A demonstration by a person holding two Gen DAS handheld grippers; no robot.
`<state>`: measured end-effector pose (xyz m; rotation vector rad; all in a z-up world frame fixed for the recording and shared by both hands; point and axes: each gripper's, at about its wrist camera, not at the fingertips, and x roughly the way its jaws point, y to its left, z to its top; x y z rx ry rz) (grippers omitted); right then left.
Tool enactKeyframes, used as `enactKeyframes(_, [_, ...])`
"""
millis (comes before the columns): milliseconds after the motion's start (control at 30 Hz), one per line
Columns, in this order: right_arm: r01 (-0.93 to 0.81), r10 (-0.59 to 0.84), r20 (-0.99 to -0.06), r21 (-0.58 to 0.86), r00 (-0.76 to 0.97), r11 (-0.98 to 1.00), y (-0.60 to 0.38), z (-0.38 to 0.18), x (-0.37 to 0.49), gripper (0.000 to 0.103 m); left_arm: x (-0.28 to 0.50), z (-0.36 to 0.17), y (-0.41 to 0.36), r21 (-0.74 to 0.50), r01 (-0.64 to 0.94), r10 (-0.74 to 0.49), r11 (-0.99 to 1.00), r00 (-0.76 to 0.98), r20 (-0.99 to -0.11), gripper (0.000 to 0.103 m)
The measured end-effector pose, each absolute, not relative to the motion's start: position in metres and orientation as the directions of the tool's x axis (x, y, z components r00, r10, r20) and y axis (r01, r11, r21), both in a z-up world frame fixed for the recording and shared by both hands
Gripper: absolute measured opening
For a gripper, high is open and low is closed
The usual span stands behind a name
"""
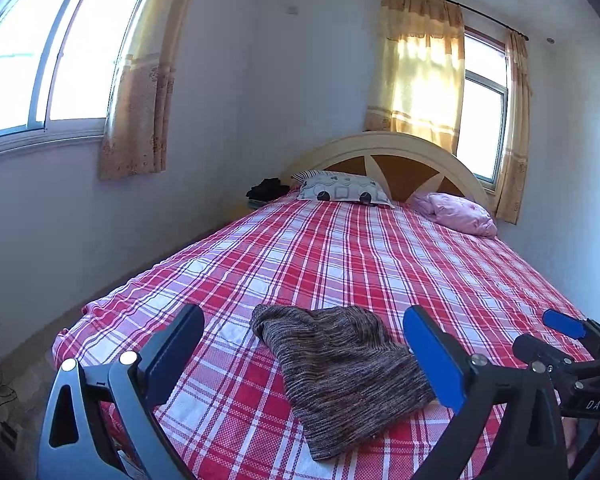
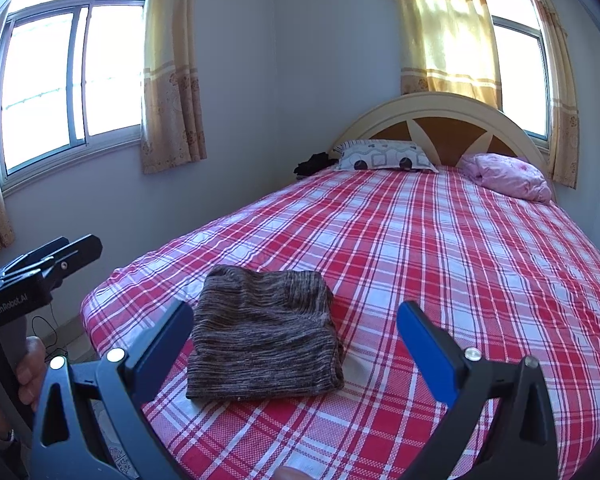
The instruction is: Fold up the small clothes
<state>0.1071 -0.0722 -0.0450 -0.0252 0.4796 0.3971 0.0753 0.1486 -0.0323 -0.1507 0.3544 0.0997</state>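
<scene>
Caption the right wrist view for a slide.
Open right gripper over a folded brown-and-grey marled knit garment on a red-and-white plaid bedsheet.

Taking the bed (image 2: 440,248) as the reference: one folded brown knit garment (image 2: 264,340) lies on its foot end. Two pillows lie at its head end, one patterned white pillow (image 2: 384,155) and one pink pillow (image 2: 504,176), before one arched headboard (image 2: 440,112), with one dark bundle (image 2: 314,163) just beside its head-end corner. Two windows (image 2: 68,80) with curtains and two grippers, the left gripper (image 1: 304,360) and the right gripper (image 2: 296,344), complete the count.
</scene>
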Motion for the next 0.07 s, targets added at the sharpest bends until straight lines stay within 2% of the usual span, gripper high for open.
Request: enactKeyframes(67, [-0.373,0.363,-0.454,0.072,0.814,0.925,-0.0725,-0.046,0.1072,0.103,0.0767,-0.0322,0.146,-0.107,-0.112,0.068,0.988,0.933,-0.353,0.1])
